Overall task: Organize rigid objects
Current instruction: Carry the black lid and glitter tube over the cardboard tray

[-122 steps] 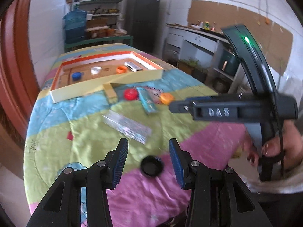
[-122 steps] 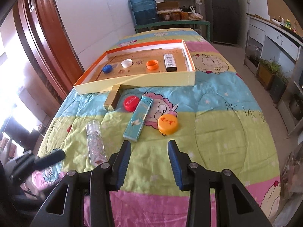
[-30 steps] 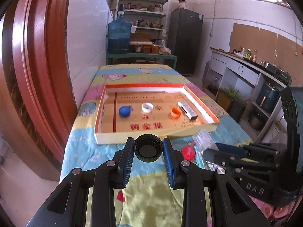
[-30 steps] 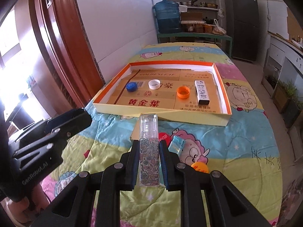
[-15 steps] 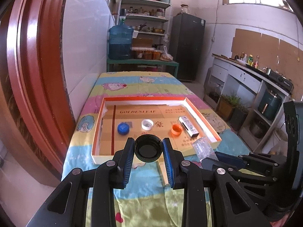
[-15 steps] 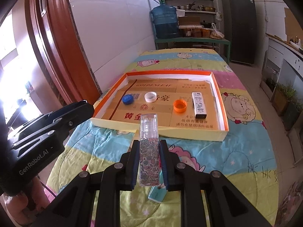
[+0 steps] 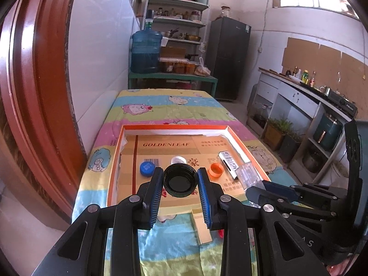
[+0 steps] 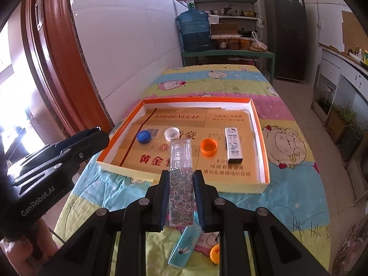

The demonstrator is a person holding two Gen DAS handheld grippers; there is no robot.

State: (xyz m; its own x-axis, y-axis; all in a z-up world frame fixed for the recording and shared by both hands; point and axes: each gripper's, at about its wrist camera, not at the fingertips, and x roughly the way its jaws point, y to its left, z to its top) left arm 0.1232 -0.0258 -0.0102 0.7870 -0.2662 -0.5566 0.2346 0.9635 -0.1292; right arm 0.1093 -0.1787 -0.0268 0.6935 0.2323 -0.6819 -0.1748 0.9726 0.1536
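My left gripper [image 7: 180,179] is shut on a black bottle cap [image 7: 180,179], held over the near edge of an orange-rimmed cardboard box lid [image 7: 174,127]. My right gripper [image 8: 180,184] is shut on a clear plastic case [image 8: 181,172] with a flowered insert, hanging above the lid's [image 8: 264,142] front wall. Inside the lid lie a blue cap [image 8: 144,136], a white cap [image 8: 172,133], an orange cap [image 8: 208,146] and a small white box [image 8: 233,145]. The right gripper's case [image 7: 249,173] shows at the right in the left wrist view.
The table wears a colourful cartoon cloth [image 8: 287,197]. On it near me lie a teal flat box [image 8: 184,248], an orange cap [image 8: 215,253], a red cap [image 7: 220,233] and a tan strip [image 7: 201,227]. A red door frame [image 8: 57,69] and a white wall run along the left.
Both grippers have moved forward toward the box lid, each keeping its hold. The lid now sits closer and lower in both views.
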